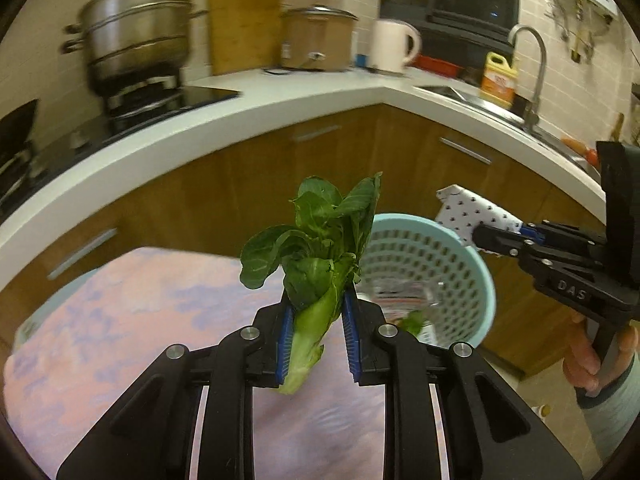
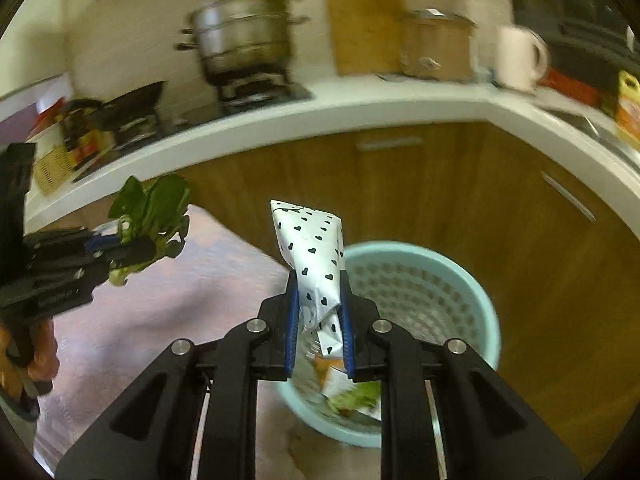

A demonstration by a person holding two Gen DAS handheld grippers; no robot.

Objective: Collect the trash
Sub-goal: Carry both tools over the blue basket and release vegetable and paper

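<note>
Home kitchen: steamer pot (image 1: 136,28) on stove (image 1: 152,98), sink faucet (image 1: 534,68).

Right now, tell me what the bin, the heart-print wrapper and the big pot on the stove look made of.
Bin: pale blue plastic, matte, walls moulded with rows of holes.
Heart-print wrapper: likely paper or thin film, white with black hearts, creased into sharp folds.
Big pot: metal, probably stainless steel, silvery with bright sheen, though blurred.

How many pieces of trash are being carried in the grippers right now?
2. A bok choy is clamped in the left gripper; a heart-print wrapper is clamped in the right gripper, above the blue basket. More trash already lies inside the basket.
</note>
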